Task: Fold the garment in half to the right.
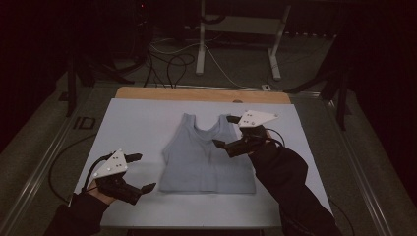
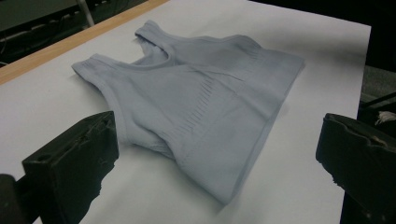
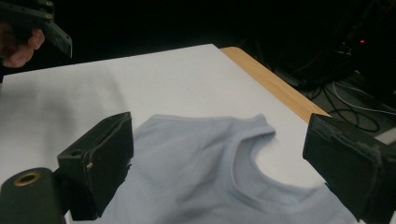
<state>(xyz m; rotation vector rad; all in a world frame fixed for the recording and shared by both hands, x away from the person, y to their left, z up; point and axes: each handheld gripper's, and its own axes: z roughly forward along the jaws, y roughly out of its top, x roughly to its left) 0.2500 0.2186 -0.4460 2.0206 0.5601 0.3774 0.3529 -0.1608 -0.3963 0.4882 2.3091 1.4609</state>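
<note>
Hovering released, the right tongs (image 1: 227,132) straddle the top (image 1: 206,155); left tongs (image 1: 141,172) gape (high view).

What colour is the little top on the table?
The top is pale grey-blue, plain with faint ribbed lines; the left gripper view shows it best.

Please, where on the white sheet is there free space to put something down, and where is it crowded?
Free: the strip of white sheet between the tank top and the wooden table edge, and the front strip below the hem. Crowded: left of the top, where the left gripper hovers open, and over its right shoulder strap, where the right gripper is open.
</note>
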